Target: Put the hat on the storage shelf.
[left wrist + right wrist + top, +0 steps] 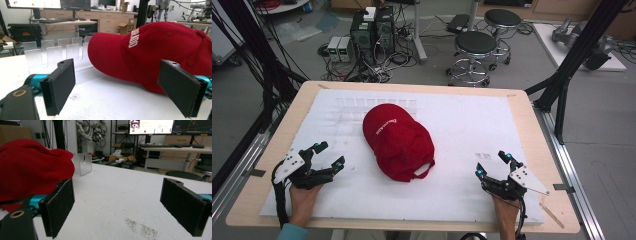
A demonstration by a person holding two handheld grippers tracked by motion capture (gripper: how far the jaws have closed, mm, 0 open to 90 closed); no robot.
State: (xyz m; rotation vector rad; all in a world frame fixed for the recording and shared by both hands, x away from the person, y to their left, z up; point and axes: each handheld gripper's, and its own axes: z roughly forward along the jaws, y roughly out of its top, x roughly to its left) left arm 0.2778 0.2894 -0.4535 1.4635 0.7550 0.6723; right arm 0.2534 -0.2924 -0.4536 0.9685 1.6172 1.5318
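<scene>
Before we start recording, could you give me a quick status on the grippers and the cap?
Left gripper open, right gripper open, both empty. Red cap mid-table, untouched. Clear slotted rack behind cap; nothing between grippers and cap.

Matt red cloth cap point(399, 141); clear glossy plastic dividers point(53, 52); rough white sheet point(462, 130) over pale wood table point(532, 120)

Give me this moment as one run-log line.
left gripper: open, empty, left of cap | right gripper: open, empty, right of cap | red cap: on white mat, untouched | clear slotted rack: behind cap
</scene>
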